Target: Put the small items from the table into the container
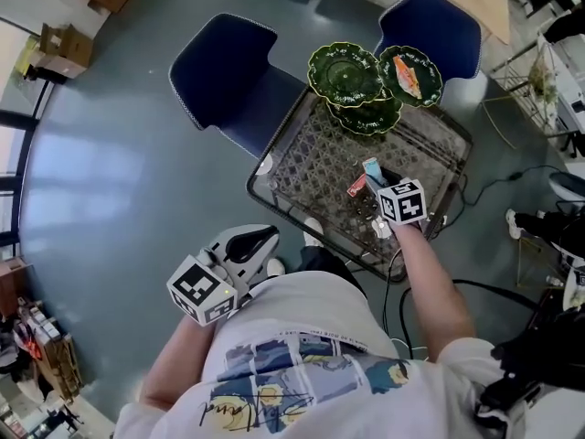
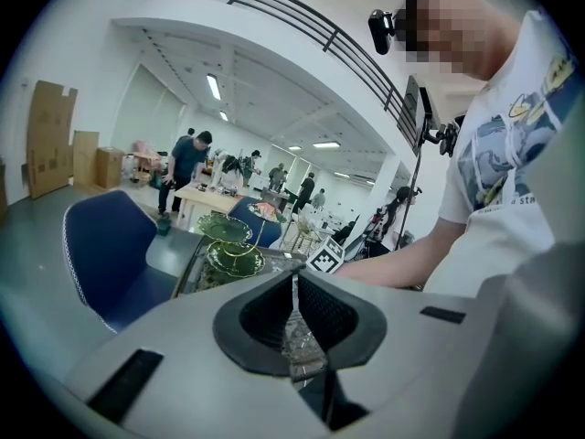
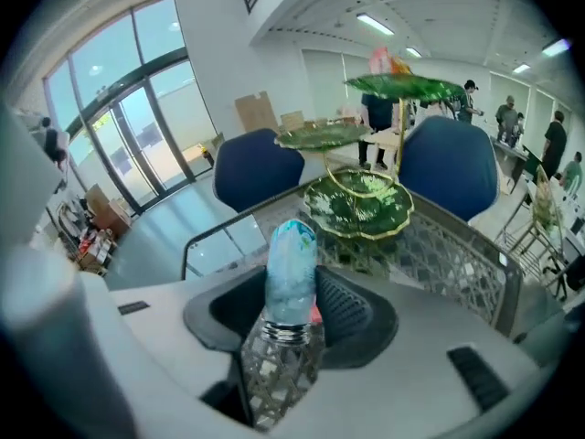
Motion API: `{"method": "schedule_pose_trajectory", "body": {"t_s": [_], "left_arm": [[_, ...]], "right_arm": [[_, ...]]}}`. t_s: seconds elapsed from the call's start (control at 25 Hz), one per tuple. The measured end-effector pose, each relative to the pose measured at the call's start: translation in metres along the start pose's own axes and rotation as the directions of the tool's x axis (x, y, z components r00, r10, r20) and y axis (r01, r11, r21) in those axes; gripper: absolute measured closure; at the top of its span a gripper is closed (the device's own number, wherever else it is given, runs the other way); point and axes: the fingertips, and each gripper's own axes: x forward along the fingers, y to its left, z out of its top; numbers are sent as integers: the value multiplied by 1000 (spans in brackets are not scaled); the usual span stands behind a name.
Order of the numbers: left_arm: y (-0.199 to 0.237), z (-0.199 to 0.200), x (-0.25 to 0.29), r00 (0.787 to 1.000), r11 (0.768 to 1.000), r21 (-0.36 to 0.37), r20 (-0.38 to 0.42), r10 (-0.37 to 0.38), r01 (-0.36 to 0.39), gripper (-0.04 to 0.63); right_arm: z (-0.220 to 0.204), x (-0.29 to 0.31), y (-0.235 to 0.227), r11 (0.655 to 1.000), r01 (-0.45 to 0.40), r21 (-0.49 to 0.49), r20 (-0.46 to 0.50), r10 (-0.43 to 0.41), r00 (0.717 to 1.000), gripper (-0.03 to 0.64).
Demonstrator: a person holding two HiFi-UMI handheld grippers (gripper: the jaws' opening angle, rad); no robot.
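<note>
The right tongs (image 3: pixel 292 283) are clamped on a small pale-blue tube (image 3: pixel 291 265) with a silver threaded neck. It stands up between the pads and pokes out past their tips. Whatever is printed on it is too blurred to read. A red scrap (image 1: pixel 356 187) sits just beside the tube at the jaws; I cannot tell whether it is gripped too.

Straight ahead of those tongs, beyond the tips, rises the green tiered dish stand (image 3: pixel 367 199), and one of its dishes has an orange-and-white item (image 1: pixel 409 76) lying in it. Under the tongs is the lattice-patterned table (image 1: pixel 315 158).

The left tongs (image 2: pixel 294 291) are pressed together with nothing between the pads. They hang off the table's near edge by the person's waist, well apart from the right pair. Each pair carries a cube of black-and-white square markers. The scrawl on the person's shirt is not legible.
</note>
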Motion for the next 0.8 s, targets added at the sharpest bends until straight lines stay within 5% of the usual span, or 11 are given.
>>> {"method": "schedule_pose_trajectory", "body": {"t_s": [0.4, 0.8], "left_arm": [[15, 1, -36, 993, 995, -32, 57, 99, -97, 584], [35, -8, -69, 967, 969, -100, 95, 236, -227, 584]], "right_arm": [[139, 9, 32, 991, -24, -135, 139, 43, 989, 457], [247, 51, 14, 981, 78, -175, 222, -38, 974, 457]]}}
